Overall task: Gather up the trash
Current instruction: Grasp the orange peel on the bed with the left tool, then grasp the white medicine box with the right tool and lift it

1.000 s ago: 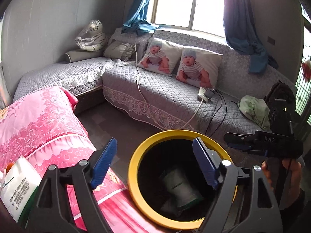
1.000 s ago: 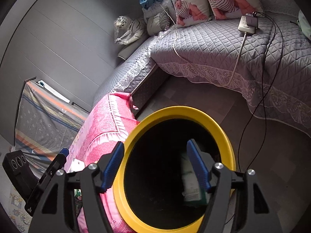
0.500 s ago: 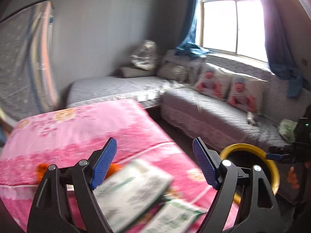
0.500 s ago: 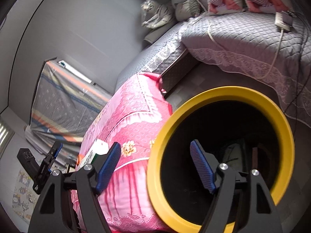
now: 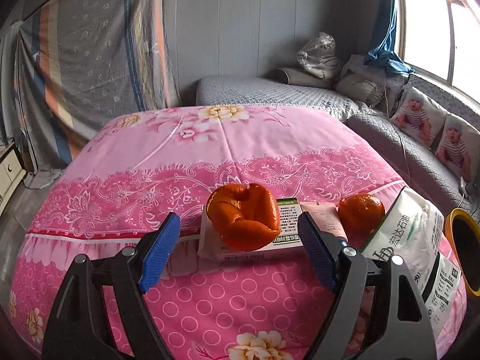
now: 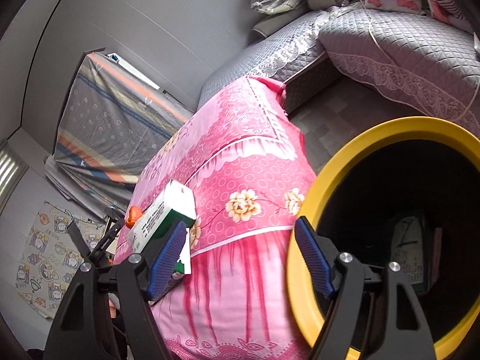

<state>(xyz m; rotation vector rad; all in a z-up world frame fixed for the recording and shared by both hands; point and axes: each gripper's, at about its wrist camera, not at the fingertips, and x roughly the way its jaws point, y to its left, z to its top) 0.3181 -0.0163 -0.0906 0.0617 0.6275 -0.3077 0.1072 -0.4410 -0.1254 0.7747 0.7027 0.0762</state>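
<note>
A table draped in a pink floral cloth (image 5: 192, 162) carries the clutter, all of it gathered near the edge closest to the left wrist camera. A flat pink-and-white packet (image 5: 255, 244) lies directly on the cloth, with a curled piece of orange peel (image 5: 244, 214) resting on top of it. Just beside the packet sits a small whole orange (image 5: 361, 213), and next to that a white plastic package with green print (image 5: 417, 240) — it reaches the table's right corner. Beyond that corner, a yellow-rimmed bin (image 6: 303, 240) stands on the floor, close against the hanging cloth.
</note>
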